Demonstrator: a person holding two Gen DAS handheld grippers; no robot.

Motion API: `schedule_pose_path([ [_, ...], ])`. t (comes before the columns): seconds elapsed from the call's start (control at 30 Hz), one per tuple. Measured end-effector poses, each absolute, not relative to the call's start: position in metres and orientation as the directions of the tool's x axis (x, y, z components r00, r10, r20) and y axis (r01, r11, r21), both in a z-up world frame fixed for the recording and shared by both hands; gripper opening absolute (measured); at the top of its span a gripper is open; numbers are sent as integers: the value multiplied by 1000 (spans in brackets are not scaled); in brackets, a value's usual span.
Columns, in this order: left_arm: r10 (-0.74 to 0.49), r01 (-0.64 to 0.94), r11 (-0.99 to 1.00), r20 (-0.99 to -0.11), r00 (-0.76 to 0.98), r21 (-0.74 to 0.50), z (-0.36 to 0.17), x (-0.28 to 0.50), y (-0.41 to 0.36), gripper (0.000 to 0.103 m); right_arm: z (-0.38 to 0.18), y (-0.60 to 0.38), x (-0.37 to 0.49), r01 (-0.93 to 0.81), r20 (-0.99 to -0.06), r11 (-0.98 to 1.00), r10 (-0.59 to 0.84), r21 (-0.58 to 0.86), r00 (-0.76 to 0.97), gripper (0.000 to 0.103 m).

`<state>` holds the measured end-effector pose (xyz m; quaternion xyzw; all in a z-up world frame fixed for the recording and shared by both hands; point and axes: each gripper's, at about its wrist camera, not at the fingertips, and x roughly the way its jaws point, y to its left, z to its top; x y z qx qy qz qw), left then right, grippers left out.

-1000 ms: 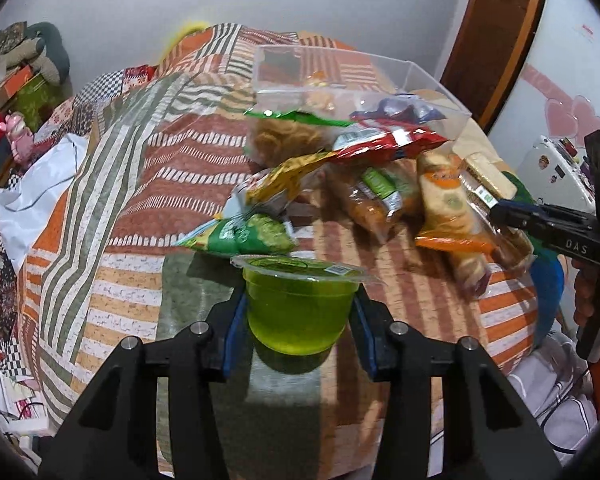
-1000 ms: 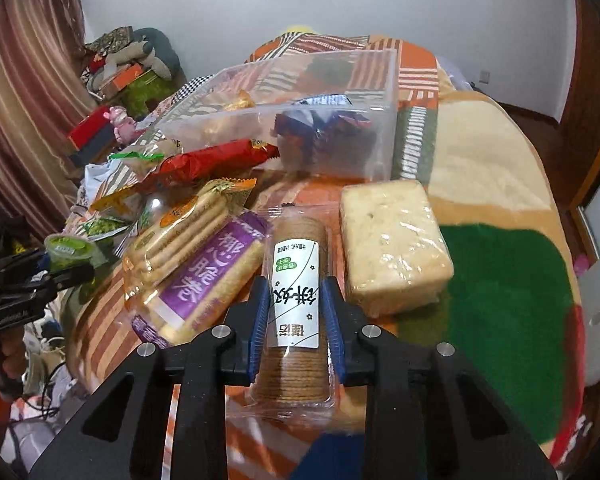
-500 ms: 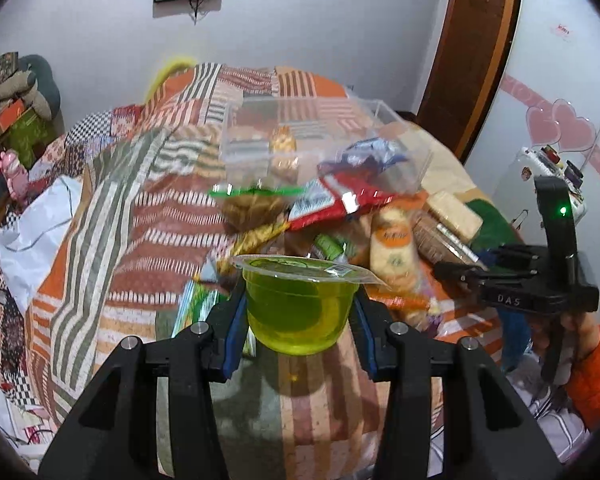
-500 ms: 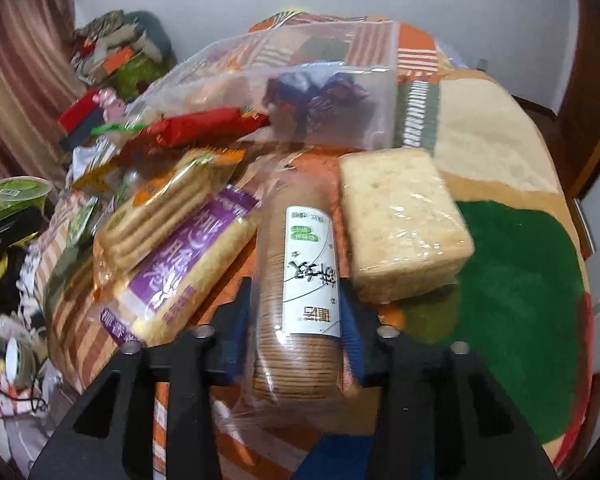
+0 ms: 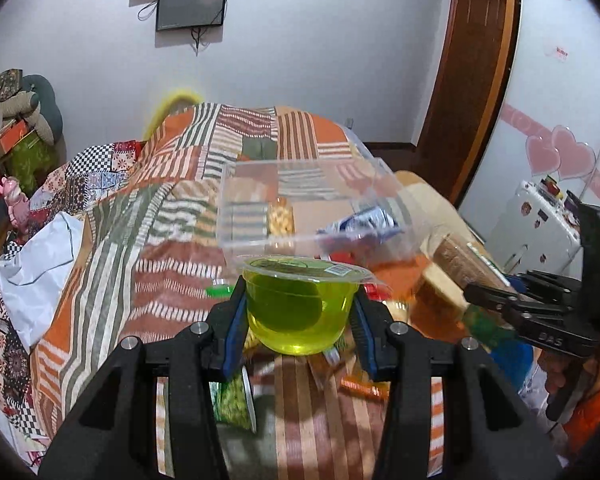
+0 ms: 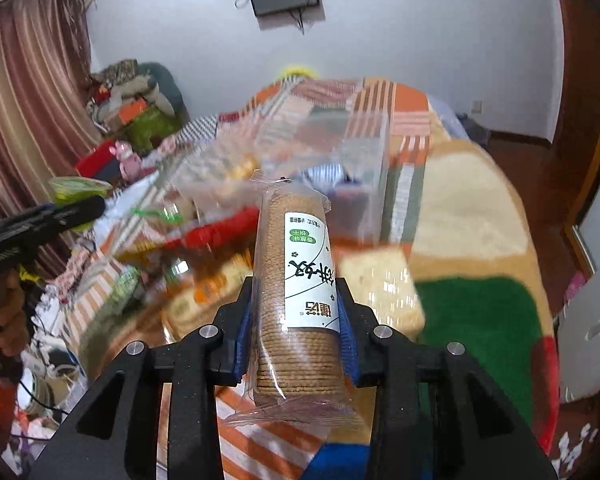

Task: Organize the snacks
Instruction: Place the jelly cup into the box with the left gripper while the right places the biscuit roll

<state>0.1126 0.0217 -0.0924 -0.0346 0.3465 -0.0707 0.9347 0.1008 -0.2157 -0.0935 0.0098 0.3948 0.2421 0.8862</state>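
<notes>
Gripping now, both hands loaded above the bed:
Left gripper [image 5: 298,316]: pads clamped on a green jelly cup [image 5: 298,308], held upright in the air, sealed lid on top.
Right gripper [image 6: 296,328]: pads squeezed tight on a wrapped stack of biscuits [image 6: 294,280], lifted clear, standing up from the fingers.
Clear box [image 5: 300,208]: on the patchwork quilt [image 5: 172,216] beyond the cup, a few snacks inside.
Loose snacks: scattered near the box, blurred.

Green jelly cup [image 5: 296,312] upright – wrapped biscuit stack [image 6: 296,296] tilted up
</notes>
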Motion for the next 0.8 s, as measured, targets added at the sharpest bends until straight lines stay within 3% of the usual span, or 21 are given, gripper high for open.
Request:
schedule_pose_path([
  [0.47, -120, 70, 992, -606, 786, -106, -72, 167, 32, 46, -50, -195, 143, -429, -573, 883, 456, 192, 682, 33],
  [0.8, -103, 28, 992, -645, 757, -126, -88, 218, 47, 46, -60, -170, 180, -439, -573, 873, 475, 213, 668, 33],
])
